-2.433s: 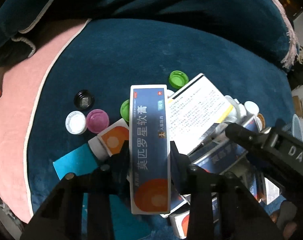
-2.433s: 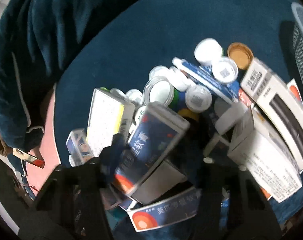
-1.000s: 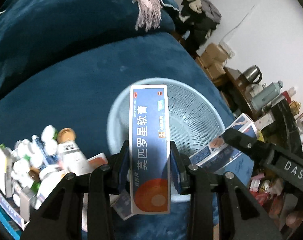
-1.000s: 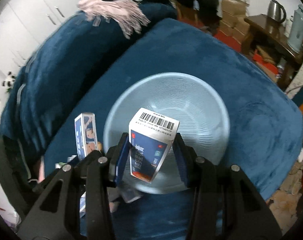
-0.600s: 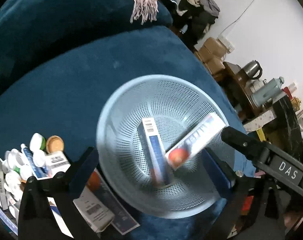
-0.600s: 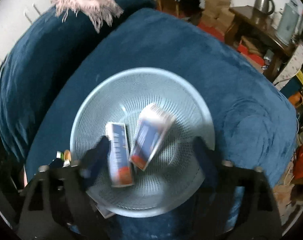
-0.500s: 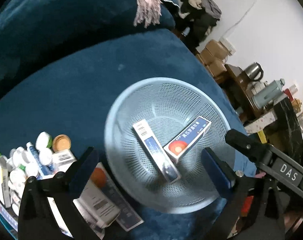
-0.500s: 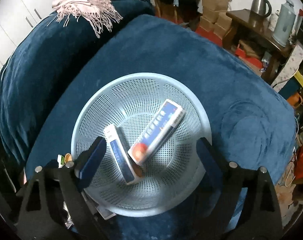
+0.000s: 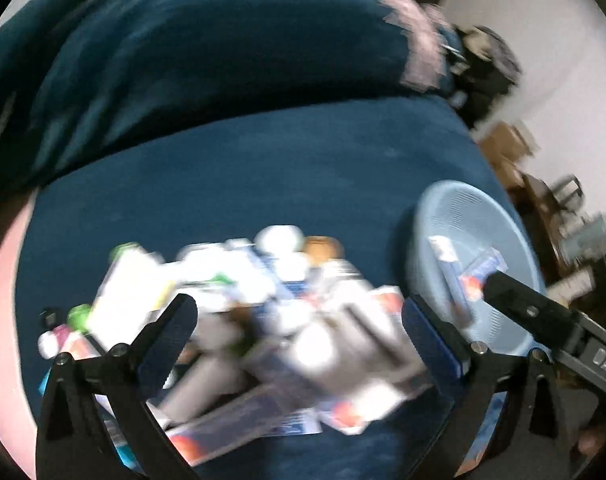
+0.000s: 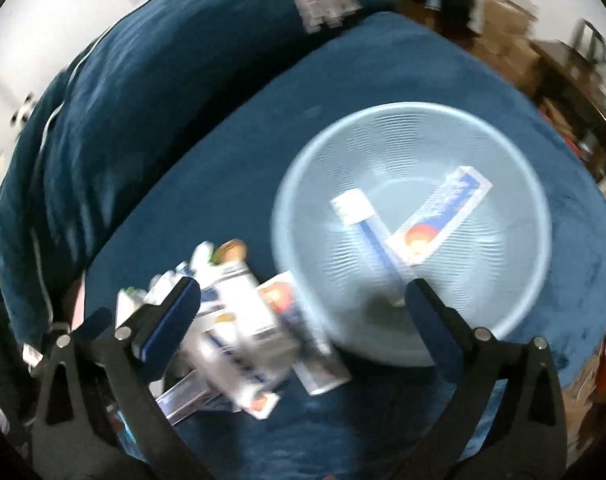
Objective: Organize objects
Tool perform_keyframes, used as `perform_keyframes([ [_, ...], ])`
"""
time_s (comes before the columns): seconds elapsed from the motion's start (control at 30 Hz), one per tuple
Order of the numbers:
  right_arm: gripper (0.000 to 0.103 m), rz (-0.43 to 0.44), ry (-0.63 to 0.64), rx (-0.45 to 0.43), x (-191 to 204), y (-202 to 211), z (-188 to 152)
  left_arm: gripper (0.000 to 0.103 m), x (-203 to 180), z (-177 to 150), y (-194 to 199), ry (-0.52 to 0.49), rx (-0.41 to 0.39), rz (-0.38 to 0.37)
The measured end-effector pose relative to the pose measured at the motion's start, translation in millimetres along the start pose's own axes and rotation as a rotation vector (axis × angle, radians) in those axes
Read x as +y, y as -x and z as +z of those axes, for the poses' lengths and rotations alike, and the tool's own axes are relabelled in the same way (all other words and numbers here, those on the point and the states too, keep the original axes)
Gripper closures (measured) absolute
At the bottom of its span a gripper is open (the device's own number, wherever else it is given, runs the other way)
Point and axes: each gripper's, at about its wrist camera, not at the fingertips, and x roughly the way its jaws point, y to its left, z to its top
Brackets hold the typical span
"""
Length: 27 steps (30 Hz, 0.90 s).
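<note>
Boxes (image 10: 443, 216) lie two deep in the basket (image 10: 303, 184) while I hang both claws, left claw (image 9: 299, 328) and right claw (image 10: 303, 304), spread and empty over the blurred pile (image 9: 263, 320) beside the basket, where I should single out one box edge before pinching.
</note>
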Motion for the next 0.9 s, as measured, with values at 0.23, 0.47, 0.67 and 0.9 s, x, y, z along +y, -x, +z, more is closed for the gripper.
perform_keyframes([
  [0.23,0.000,0.102,0.172,0.090,75,-30,-34,0.001,108,-9,-5,0.129,0.010,0.081],
  [0.47,0.002,0.075,0.330,0.110,89,-47,-47,0.001,137,-13,-17,0.129,0.036,0.066],
  [0.67,0.002,0.135,0.243,0.157,79,-72,-28,0.001,138,-14,-28,0.134,0.070,0.045],
  [0.9,0.002,0.015,0.259,0.233,71,-105,-28,0.001,147,-14,-42,0.112,0.119,0.064],
])
